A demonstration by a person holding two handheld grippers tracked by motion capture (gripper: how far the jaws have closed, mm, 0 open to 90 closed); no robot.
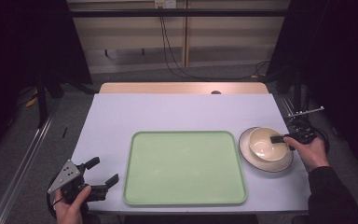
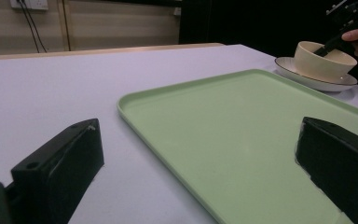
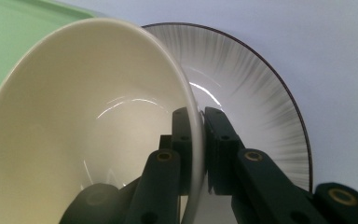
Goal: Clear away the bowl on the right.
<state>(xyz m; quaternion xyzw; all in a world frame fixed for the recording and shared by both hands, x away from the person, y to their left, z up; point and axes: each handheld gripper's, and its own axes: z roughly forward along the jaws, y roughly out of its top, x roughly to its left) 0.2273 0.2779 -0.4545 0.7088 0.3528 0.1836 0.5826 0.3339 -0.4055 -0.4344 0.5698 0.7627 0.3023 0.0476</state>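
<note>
A cream bowl (image 1: 264, 143) sits on a white plate (image 1: 284, 164) with a dark rim, just right of a pale green tray (image 1: 184, 168). My right gripper (image 1: 279, 138) is shut on the bowl's right rim, one jaw inside and one outside. The right gripper view shows the bowl (image 3: 84, 140) clamped at its wall by my right gripper (image 3: 196, 122), with the plate (image 3: 256, 88) behind it. My left gripper (image 1: 103, 170) is open at the table's front left corner, off the tray's left edge. In the left gripper view the tray (image 2: 242, 140) lies ahead, the bowl (image 2: 324, 60) far right.
The lavender table top (image 1: 168, 109) extends behind the tray. Its front edge runs close under the tray and my left hand. Black cables (image 1: 172, 51) hang beyond the table's far edge, and a metal rail (image 1: 23, 163) runs along the floor at left.
</note>
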